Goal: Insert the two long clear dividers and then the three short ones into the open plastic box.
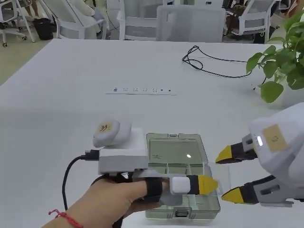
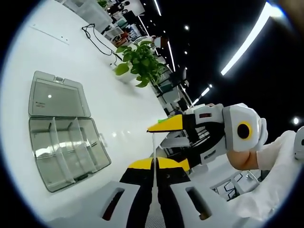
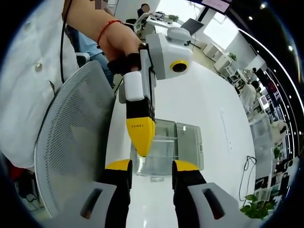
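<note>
The white table (image 1: 57,118) carries the open plastic box (image 1: 173,147), its lid lying flat behind a base where partitions (image 2: 54,147) stand. Over the box's right side, the left gripper (image 1: 209,184) is clamped on the edge of a clear divider (image 3: 154,156) held off the box. The right gripper (image 1: 227,175) has its jaws apart, one on each side of that sheet.

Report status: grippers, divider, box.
Left gripper fingers shut on a clear divider. Right gripper fingers spread astride it, contact unclear. Open box below, some dividers already seated. Nothing else over the box.
</note>
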A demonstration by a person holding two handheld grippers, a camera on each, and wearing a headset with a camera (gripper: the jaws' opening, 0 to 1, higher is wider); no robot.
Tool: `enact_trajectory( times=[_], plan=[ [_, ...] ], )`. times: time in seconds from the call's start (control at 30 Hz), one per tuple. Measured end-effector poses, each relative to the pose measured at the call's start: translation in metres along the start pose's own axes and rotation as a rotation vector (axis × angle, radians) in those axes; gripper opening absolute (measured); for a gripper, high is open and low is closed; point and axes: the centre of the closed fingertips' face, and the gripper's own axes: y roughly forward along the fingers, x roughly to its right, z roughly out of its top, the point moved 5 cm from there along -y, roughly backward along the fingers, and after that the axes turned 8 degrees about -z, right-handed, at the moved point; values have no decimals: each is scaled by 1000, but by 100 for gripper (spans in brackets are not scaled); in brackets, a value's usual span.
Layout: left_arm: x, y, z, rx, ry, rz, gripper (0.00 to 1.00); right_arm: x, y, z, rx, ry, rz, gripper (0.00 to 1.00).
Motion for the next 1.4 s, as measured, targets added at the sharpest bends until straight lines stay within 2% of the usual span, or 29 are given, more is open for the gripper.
enact_trajectory(
  times=[0.07, 0.13, 0.2, 0.3, 0.37, 0.4, 0.47, 0.5, 0.53, 0.6, 0.63, 0.7, 0.77, 0.8, 0.93, 1.13, 1.4],
  plan=[
    [0, 0, 1, 5, 24, 4, 0, 2, -1, 2, 10, 11, -3, 35],
    [0, -1, 1, -9, 68, 6, 0, 5, -5, 3, 24, 28, 5, 35],
    [3, -2, 0, -38, 169, -1, 0, 10, -8, 4, 52, 77, 21, 35],
    [6, -4, -1, -74, 286, 0, 0, 16, -15, 7, 101, 170, 69, 33],
    [10, -6, -3, -101, 352, -20, 0, 19, -20, 10, 139, 230, 122, 30],
    [10, -6, -4, -119, 410, -23, 0, 18, -22, 11, 152, 253, 169, 28],
    [14, -7, -7, -151, 488, -35, 0, 23, -22, 6, 170, 282, 223, 25],
    [14, -8, -8, -154, 497, -35, 0, 23, -23, 7, 174, 285, 234, 24],
    [16, -9, -9, -165, 545, -52, 0, 21, -25, 10, 186, 309, 287, 21],
    [19, -10, -10, -172, 568, -66, 0, 21, -27, 11, 192, 329, 321, 19],
    [21, -11, -10, -177, 594, -75, 0, 18, -28, 12, 191, 326, 354, 18],
    [25, -12, -10, -178, 640, -97, 0, 17, -28, 13, 190, 321, 384, 17],
    [27, -12, -11, -180, 647, -105, 0, 13, -29, 15, 192, 315, 426, 15],
    [29, -13, -11, -181, 672, -121, 0, 11, -29, 16, 192, 314, 442, 14],
    [31, -12, -12, -186, 686, -138, 0, 6, -27, 19, 188, 299, 488, 11],
    [32, -12, -16, -201, 725, -150, 0, 1, -26, 21, 188, 288, 513, 4],
    [32, -13, -17, -199, 742, -153, 0, -2, -26, 23, 190, 292, 528, 3]
  ],
)
